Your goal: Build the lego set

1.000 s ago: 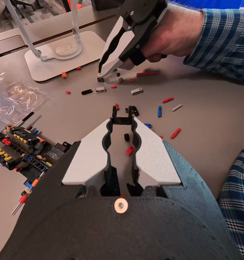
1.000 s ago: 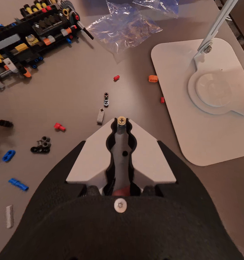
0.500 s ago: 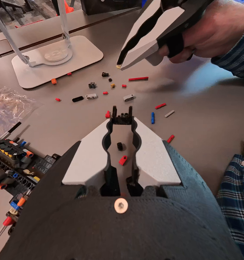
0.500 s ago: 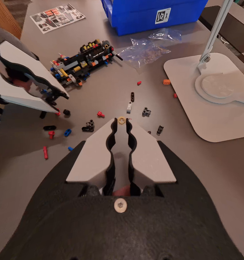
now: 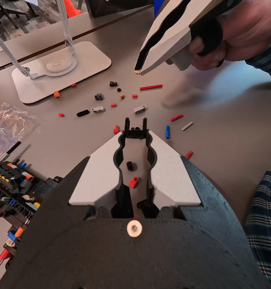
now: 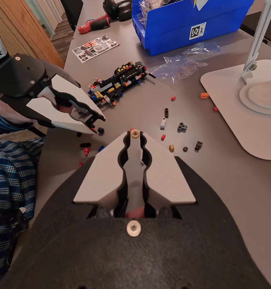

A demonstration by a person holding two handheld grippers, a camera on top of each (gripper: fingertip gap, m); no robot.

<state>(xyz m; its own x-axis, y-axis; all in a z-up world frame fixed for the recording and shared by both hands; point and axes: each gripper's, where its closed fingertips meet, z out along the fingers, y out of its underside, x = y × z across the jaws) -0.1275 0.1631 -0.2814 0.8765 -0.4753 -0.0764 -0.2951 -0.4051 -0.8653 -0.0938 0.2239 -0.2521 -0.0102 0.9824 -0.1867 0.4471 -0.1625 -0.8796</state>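
Observation:
My left gripper (image 5: 135,134) is shut on a black U-shaped frame piece (image 5: 136,128) and holds it above the table, prongs pointing away; it also shows in the right wrist view (image 6: 96,120). My right gripper (image 6: 135,134) is shut on a small tan gear (image 6: 135,134) and holds it in the air; it also shows in the left wrist view (image 5: 138,72), up and to the right of the frame piece. The part-built black chassis (image 6: 117,83) lies on the table; it shows at the lower left in the left wrist view (image 5: 11,184).
Several loose pieces lie scattered: a red axle (image 5: 150,87), grey beams (image 5: 139,108), a blue pin (image 5: 167,131), a black gear (image 5: 129,165), a red connector (image 5: 133,182). A white stand base (image 6: 247,106), plastic bags (image 6: 183,65), a blue bin (image 6: 186,23) and a sticker sheet (image 6: 95,47) stand around. From the left gripper's tips to the blue pin (image 5: 167,131) is close to 6 centimeters.
My right gripper has lifted off the table with the tan gear and swung up and toward the left gripper. My left gripper has drifted slightly, still holding the black frame piece.

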